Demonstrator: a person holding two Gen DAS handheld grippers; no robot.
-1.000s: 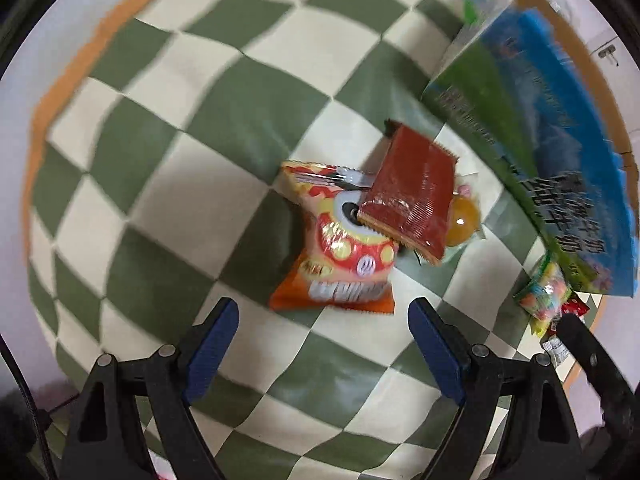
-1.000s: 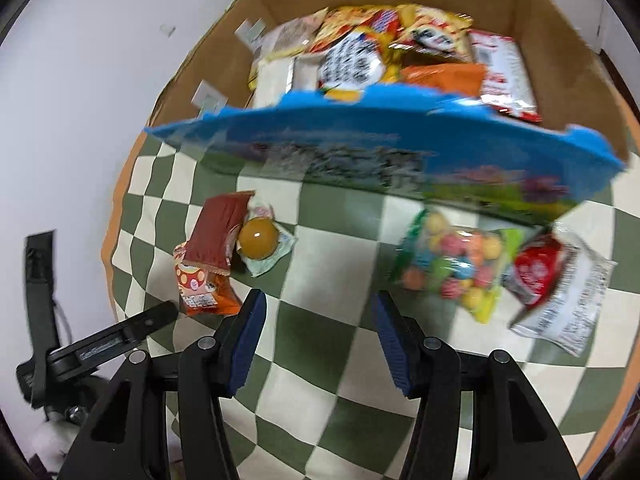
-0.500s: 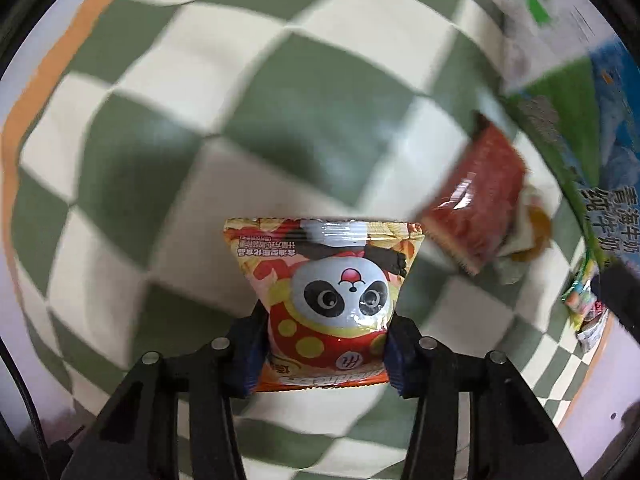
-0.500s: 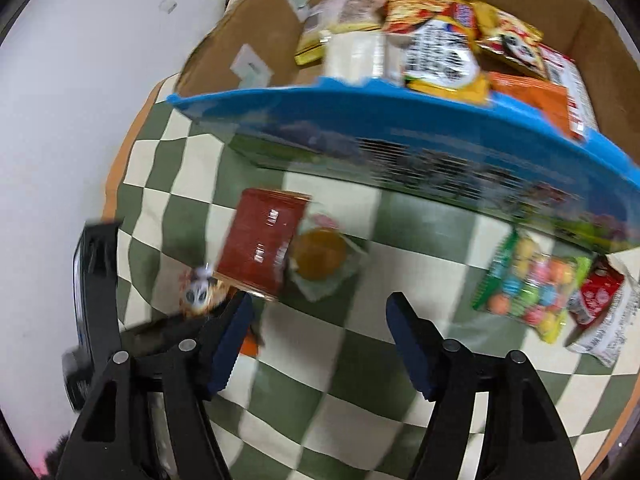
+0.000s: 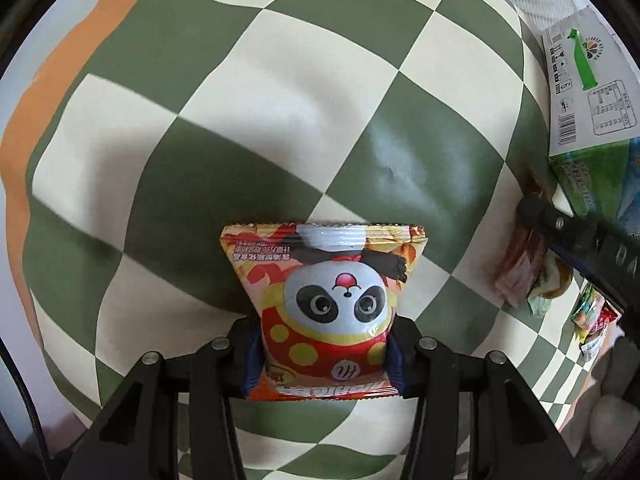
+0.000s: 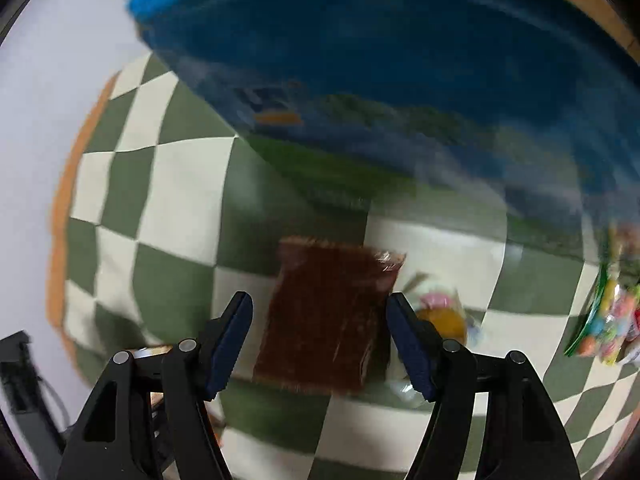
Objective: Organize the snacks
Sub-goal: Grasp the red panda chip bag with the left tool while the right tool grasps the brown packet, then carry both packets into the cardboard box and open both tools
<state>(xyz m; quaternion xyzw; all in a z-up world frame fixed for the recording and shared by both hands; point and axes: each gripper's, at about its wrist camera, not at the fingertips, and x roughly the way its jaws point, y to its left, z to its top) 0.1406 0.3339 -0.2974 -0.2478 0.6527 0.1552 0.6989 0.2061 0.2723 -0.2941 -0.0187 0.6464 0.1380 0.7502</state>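
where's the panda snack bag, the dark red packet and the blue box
panda snack bag (image 5: 334, 304): left wrist view, on the panda's face.
dark red packet (image 6: 326, 316): right wrist view, middle of its flat front.
blue box (image 6: 380, 64): right wrist view, on its blue side wall.

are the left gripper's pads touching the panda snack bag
Touching. The left wrist view shows the left gripper with both blue pads pressed against the sides of the panda snack bag, no gap either side.
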